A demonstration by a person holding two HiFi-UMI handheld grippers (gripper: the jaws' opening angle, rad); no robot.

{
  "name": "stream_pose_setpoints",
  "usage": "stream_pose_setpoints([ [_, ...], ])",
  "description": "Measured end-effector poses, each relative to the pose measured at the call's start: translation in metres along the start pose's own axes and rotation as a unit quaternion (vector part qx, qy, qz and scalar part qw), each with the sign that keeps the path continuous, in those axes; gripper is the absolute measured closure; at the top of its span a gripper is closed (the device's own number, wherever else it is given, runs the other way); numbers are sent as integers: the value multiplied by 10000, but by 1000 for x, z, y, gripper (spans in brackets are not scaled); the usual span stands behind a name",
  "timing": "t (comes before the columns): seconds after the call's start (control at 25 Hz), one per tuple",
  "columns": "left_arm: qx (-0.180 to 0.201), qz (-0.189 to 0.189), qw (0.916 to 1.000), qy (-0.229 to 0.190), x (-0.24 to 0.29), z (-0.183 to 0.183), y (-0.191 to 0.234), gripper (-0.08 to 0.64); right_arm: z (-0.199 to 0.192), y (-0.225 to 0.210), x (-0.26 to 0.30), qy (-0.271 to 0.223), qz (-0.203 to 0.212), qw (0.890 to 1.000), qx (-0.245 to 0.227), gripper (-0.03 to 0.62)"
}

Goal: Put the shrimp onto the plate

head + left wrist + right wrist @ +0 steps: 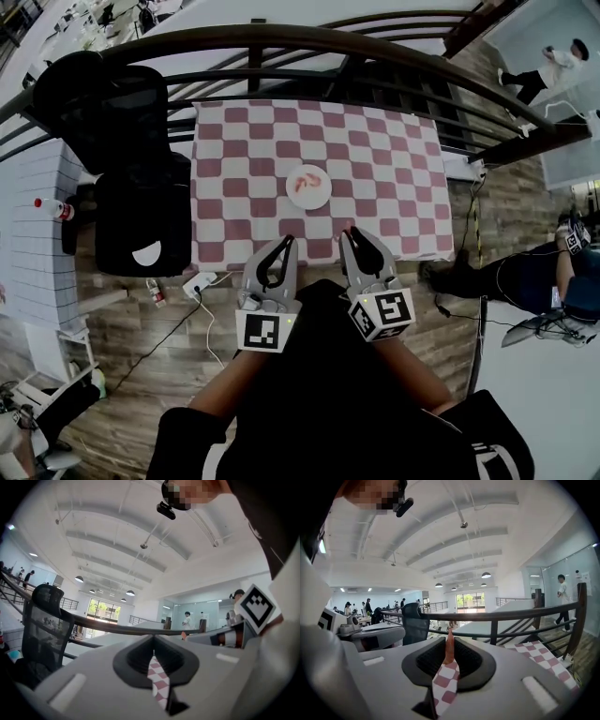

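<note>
Near the table [394,178], left tool [288,240] closed empty; right tool [350,232] pinches a mostly hidden shrimp [449,646].

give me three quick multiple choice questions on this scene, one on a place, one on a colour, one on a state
1. Where on the cloth is the plate?
A near-left corner
B middle
C far-right corner

2. The cloth's checks are white and
A blue
B green
C red

3. The left tongs are
A wide open
B shut, empty
C clamped on the plate

Answers:
1 B: the head view shows the plate at the cloth's centre.
2 C: its squares alternate red and white.
3 B: the jaws stand together, and only cloth shows through the slit between them.
</note>
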State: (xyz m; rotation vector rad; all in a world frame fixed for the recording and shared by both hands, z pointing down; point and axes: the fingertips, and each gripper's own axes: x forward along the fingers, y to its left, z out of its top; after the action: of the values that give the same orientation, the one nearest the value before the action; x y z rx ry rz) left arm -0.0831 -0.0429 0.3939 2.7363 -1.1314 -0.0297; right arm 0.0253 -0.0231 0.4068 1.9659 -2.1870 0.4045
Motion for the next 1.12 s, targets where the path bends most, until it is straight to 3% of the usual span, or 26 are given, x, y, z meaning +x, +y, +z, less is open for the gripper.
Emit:
stream_pose_setpoints([
  [0.4, 66, 236, 9993, 296, 43, -15, 2, 551, -4, -30, 44, 322, 368, 9984, 292, 535],
  [0.56, 292, 348, 9981, 419, 63, -21, 2, 551, -12, -45, 70, 456, 618, 9970, 138, 535],
  [0.8, 465, 711, 9950, 529, 91, -33, 8, 551, -51, -69, 108, 902, 831, 9918, 370, 535],
  [1.12, 505, 1145, 9902, 620, 106, -40, 20, 551, -102, -70, 146, 1391, 1255, 9822, 156, 535],
])
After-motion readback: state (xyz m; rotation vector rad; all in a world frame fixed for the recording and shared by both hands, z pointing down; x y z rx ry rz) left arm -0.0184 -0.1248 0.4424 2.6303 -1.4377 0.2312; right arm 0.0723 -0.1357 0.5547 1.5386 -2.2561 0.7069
